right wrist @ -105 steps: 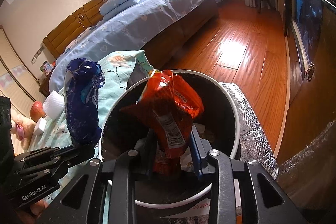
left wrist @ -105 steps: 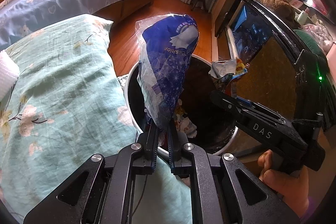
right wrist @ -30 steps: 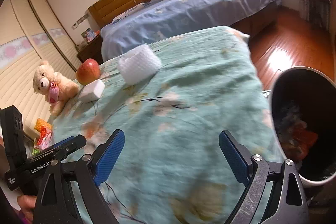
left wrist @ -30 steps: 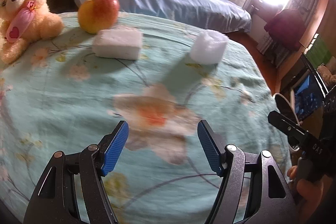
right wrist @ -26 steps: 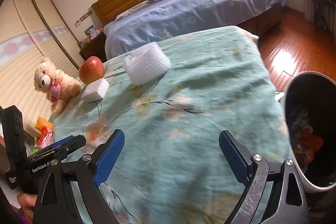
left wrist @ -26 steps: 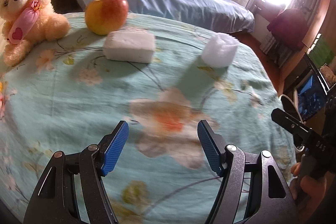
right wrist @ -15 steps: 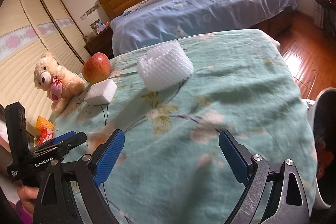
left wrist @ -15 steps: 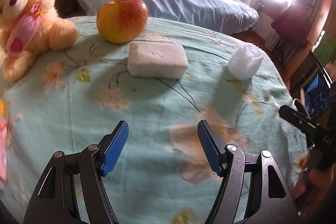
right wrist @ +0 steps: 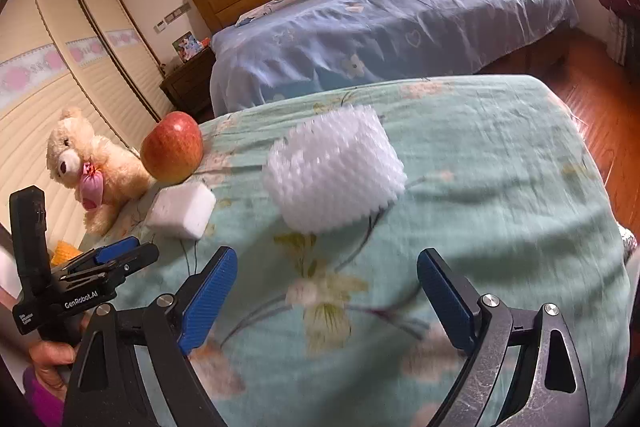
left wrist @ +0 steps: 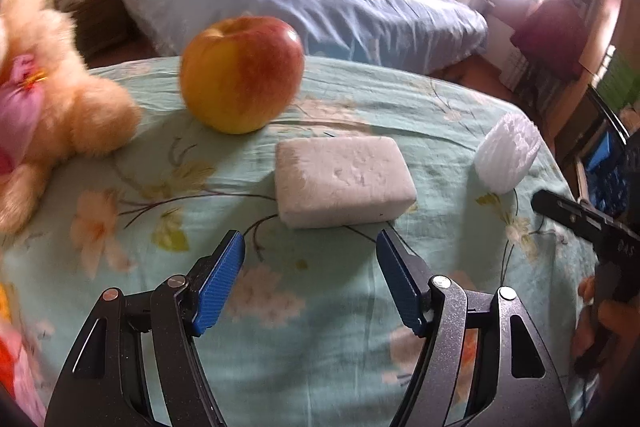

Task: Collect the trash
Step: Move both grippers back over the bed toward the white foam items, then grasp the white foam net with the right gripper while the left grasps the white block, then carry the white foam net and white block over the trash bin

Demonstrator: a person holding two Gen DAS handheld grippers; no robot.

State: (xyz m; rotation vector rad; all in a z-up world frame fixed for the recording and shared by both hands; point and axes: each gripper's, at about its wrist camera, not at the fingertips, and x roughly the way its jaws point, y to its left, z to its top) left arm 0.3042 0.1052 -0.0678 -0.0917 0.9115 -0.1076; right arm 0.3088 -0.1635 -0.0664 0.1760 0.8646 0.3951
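Open right tool (right wrist: 326,283) faces white foam netting (right wrist: 334,171).

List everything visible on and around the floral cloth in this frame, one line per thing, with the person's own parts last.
foam block: 1, white, on the cloth ahead of the left gripper
foam net: 1, white, on the cloth ahead of the right gripper
apple: 1, red-yellow, behind the foam block
teddy bear: 1, cream with pink bow, left of the apple
floral cloth: 1, teal, covers the surface
bed: 1, blue bedding, wooden headboard, behind
left gripper: 1, black with blue pads, open, empty
right gripper: 1, same, open, empty
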